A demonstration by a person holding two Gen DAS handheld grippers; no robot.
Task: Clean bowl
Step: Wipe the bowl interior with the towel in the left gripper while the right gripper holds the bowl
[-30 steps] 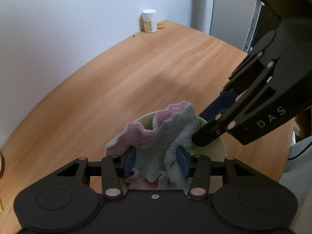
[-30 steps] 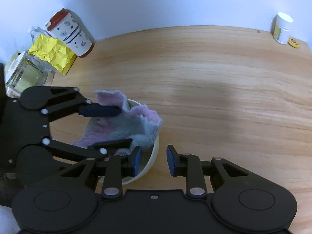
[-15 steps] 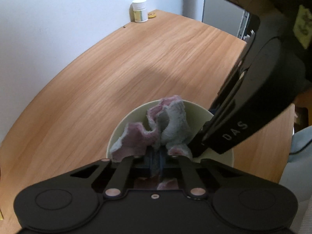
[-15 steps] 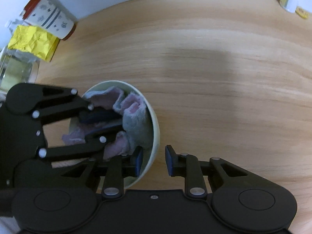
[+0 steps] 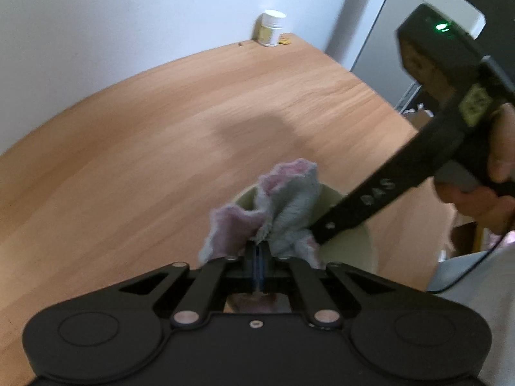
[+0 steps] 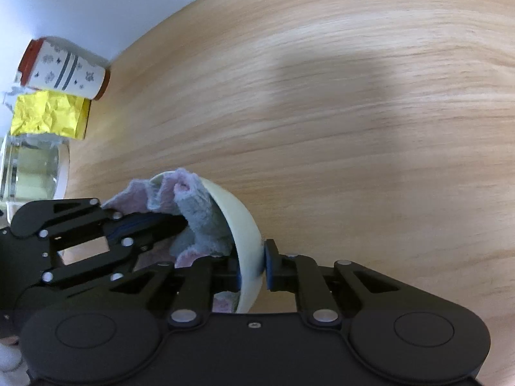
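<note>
A cream bowl (image 6: 243,222) is held tilted above the wooden table; it also shows in the left wrist view (image 5: 351,244). My right gripper (image 6: 252,268) is shut on the bowl's rim, one finger inside and one outside. A fluffy pink and grey cloth (image 5: 283,206) sits bunched inside the bowl; it also shows in the right wrist view (image 6: 199,212). My left gripper (image 5: 257,257) is shut on the cloth inside the bowl. It reaches in from the left in the right wrist view (image 6: 154,223).
A white jar (image 5: 271,32) stands at the table's far corner by the wall. A patterned cup with a red lid (image 6: 64,69), crumpled yellow paper (image 6: 48,117) and a glass container (image 6: 29,170) sit at the left of the right wrist view.
My left gripper has closed on the cloth. My right gripper has closed on the bowl's rim and tilted the bowl up off the table.
</note>
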